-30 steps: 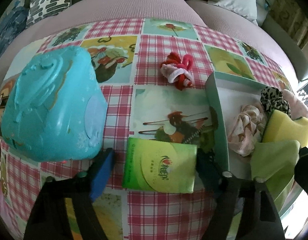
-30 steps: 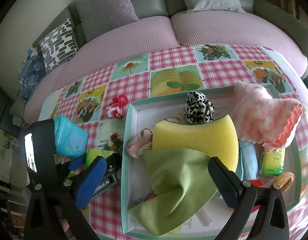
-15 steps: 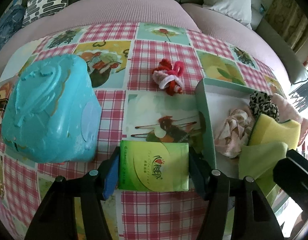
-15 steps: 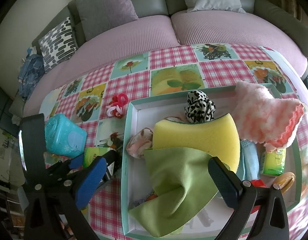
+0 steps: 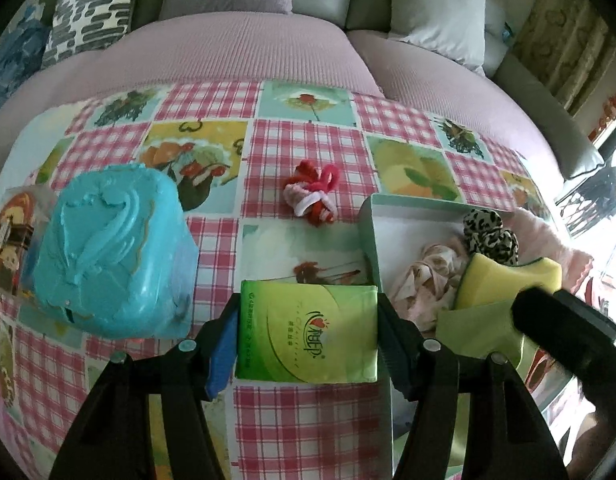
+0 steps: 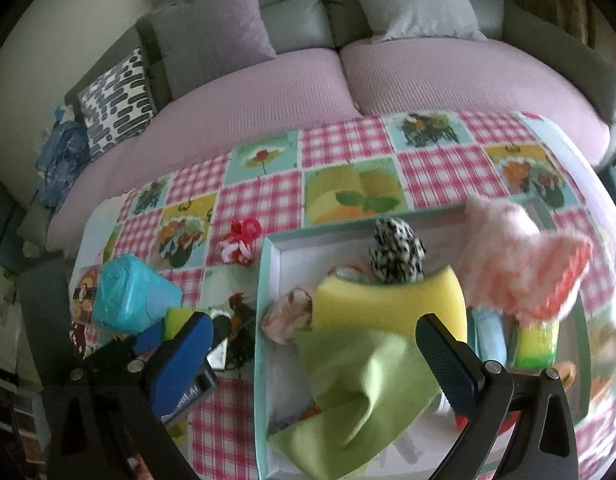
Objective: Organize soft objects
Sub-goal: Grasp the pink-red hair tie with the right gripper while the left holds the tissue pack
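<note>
Lifted since before, green tissue pack (image 5: 308,336) — glossy, flat — sits pinched in left jaws.

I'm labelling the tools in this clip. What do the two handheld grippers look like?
The left gripper and right gripper look alike: black plastic V-shaped arms, silver round screws at the joints, and blue textured pads on the fingers. No cables, sleeves or hands show.

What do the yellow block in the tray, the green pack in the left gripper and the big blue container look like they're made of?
Yellow block: likely foam sponge, matte, with soft rounded edges.
Green pack: glossy printed plastic film, probably a tissue pack, given its sheen and slight wrinkles.
Blue container: seems to be moulded hard plastic, smooth and shiny, with a raised relief on its lid.
</note>
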A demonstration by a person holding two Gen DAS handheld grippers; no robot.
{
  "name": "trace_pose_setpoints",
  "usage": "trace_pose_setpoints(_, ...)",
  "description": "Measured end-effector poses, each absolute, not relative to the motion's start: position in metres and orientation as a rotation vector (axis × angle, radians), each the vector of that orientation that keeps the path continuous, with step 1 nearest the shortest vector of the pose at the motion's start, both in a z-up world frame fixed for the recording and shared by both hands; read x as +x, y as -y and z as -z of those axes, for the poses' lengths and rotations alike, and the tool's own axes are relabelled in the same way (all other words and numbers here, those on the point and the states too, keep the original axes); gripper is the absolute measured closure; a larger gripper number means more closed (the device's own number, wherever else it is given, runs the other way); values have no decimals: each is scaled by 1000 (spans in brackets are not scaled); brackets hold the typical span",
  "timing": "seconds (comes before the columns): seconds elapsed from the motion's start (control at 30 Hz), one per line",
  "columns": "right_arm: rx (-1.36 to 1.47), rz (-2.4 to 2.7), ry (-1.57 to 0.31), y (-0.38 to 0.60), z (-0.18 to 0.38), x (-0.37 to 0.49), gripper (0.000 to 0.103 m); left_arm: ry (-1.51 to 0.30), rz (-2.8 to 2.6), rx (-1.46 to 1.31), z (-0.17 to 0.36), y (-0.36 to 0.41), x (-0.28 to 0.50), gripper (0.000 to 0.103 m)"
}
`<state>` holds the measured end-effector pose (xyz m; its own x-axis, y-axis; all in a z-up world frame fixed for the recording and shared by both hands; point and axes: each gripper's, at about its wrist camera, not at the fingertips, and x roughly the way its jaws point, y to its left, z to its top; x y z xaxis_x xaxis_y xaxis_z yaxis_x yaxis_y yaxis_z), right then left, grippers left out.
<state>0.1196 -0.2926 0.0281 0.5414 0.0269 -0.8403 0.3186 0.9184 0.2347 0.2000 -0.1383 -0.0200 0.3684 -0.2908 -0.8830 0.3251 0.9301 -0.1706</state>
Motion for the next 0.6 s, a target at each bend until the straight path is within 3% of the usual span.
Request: trace_pose_setpoints(0.6,271,-102,-1097,275,-4,219,32,-1141,225,-62,32,121,210,38)
